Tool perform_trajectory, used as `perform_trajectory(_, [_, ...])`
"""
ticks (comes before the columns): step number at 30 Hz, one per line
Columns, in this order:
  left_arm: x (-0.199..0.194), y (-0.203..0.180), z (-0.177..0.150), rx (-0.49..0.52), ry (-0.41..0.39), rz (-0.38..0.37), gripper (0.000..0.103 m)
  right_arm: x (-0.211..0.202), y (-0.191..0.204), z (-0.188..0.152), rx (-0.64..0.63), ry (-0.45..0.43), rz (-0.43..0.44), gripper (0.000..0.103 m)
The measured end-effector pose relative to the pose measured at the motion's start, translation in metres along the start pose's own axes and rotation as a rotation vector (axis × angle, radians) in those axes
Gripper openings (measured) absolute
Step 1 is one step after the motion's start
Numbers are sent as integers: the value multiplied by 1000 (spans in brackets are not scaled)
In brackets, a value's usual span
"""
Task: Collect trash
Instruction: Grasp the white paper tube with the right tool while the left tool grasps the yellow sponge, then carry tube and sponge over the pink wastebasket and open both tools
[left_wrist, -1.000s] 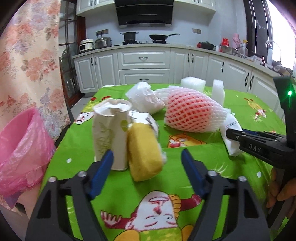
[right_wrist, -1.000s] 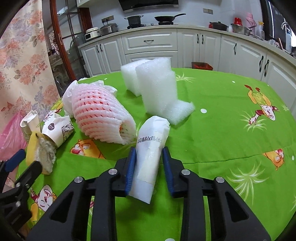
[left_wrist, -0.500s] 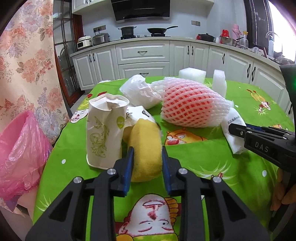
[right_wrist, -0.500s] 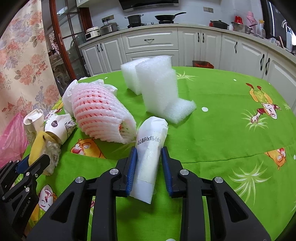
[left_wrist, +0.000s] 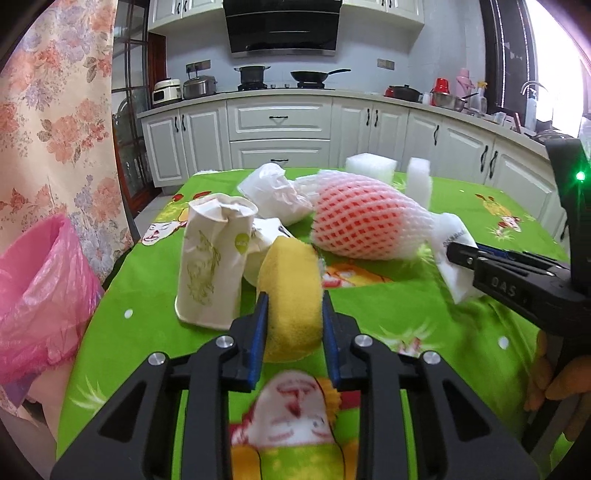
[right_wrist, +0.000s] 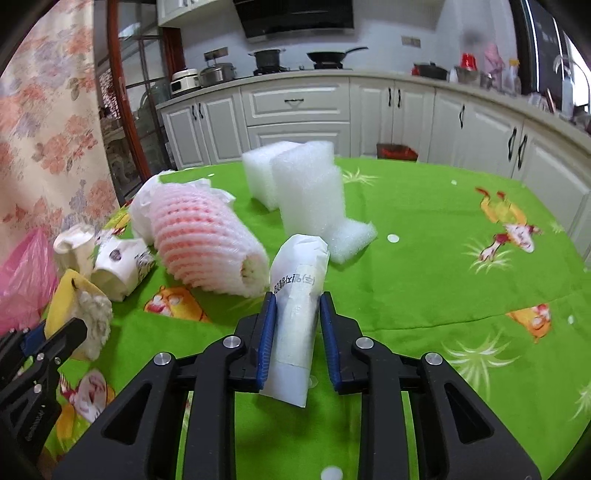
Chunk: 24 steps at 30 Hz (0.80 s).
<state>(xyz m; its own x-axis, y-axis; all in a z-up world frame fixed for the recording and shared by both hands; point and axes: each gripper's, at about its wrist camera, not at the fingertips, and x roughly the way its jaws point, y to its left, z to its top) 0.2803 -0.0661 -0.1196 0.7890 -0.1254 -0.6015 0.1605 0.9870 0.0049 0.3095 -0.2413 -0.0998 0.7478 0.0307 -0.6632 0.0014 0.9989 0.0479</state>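
My left gripper (left_wrist: 293, 314) is shut on a yellow sponge (left_wrist: 290, 295), lifted a little off the green tablecloth (left_wrist: 406, 314). Beside it stands a crumpled paper cup (left_wrist: 212, 258). My right gripper (right_wrist: 297, 325) is shut on a white paper packet (right_wrist: 297, 295) and holds it above the table. The sponge (right_wrist: 79, 314) and the left gripper also show at the left of the right wrist view. A pink bin bag (left_wrist: 33, 295) hangs open at the table's left edge.
A pink foam fruit net (left_wrist: 365, 221) lies mid-table with a white plastic bag (left_wrist: 275, 195) behind it. White foam blocks (right_wrist: 306, 192) stand further back. A second paper cup (right_wrist: 122, 264) lies on its side. Kitchen cabinets line the far wall.
My left gripper closed on the yellow sponge and raised it slightly. My right gripper stayed shut on the paper packet and lifted it a little.
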Motion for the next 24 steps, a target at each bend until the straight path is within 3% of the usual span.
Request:
perform_trajectory(11, [-41, 19, -25, -28, -18, 4, 26, -44, 38, -29, -78, -6, 116, 25])
perform_trajectory(24, [-83, 69, -45, -79, -60, 85, 26, -67, 98, -47, -212, 4, 256, 25])
